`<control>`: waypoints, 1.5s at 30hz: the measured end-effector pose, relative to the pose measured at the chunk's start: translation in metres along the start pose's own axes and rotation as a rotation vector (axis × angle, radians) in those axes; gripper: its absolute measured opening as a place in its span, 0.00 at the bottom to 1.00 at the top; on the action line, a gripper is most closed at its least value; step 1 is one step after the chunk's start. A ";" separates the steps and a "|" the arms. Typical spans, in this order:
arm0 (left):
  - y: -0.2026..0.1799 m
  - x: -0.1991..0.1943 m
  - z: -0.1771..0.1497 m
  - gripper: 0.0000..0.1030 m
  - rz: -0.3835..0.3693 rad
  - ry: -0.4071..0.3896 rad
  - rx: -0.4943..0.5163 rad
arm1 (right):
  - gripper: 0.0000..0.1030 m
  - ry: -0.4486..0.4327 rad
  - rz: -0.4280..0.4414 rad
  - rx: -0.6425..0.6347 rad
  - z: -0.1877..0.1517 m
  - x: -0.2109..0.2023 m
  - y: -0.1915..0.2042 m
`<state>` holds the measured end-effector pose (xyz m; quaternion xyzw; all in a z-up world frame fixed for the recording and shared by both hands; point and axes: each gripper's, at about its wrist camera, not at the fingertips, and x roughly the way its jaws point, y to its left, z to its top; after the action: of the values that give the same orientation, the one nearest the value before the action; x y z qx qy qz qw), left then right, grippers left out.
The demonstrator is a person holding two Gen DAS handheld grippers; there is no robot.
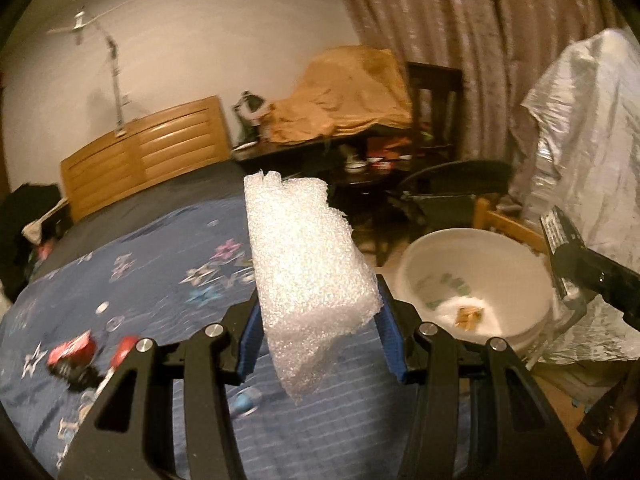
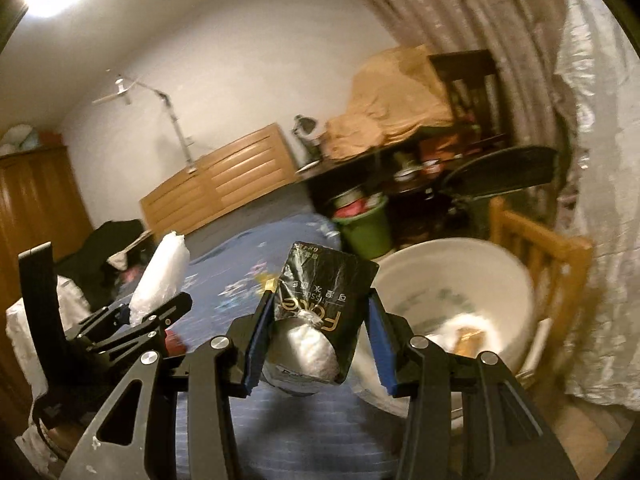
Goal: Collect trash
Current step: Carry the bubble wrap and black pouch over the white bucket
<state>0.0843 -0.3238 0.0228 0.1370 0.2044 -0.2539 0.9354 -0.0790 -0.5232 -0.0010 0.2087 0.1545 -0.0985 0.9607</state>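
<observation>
My left gripper (image 1: 318,316) is shut on a white foam block (image 1: 304,264) and holds it above the blue bed. It also shows in the right wrist view (image 2: 132,312) with the foam (image 2: 160,276). My right gripper (image 2: 320,336) is shut on a black tissue pack (image 2: 324,312); the pack also shows at the right edge of the left wrist view (image 1: 560,248). A white basin (image 1: 516,256) with some scraps inside stands to the right of the bed, also in the right wrist view (image 2: 516,280). A red wrapper (image 1: 72,354) lies on the bed.
The blue star-patterned bedspread (image 1: 160,264) has small bits on it. A wooden headboard (image 1: 144,156), a cluttered dark table (image 1: 360,148), a green bucket (image 2: 366,232), a wooden chair (image 2: 540,248) and a silvery cover (image 1: 584,132) surround the basin.
</observation>
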 end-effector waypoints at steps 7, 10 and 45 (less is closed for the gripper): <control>-0.056 0.040 0.019 0.47 -0.078 0.018 0.071 | 0.45 -0.015 -0.124 -0.010 0.031 0.003 -0.069; -0.075 0.055 0.026 0.47 -0.104 0.022 0.100 | 0.45 -0.015 -0.160 -0.001 0.042 0.011 -0.091; -0.112 0.121 0.023 0.48 -0.228 0.148 0.163 | 0.46 0.108 -0.226 -0.068 0.050 0.078 -0.099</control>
<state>0.1270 -0.4762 -0.0289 0.2066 0.2659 -0.3634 0.8687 -0.0180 -0.6432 -0.0206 0.1621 0.2316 -0.1896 0.9403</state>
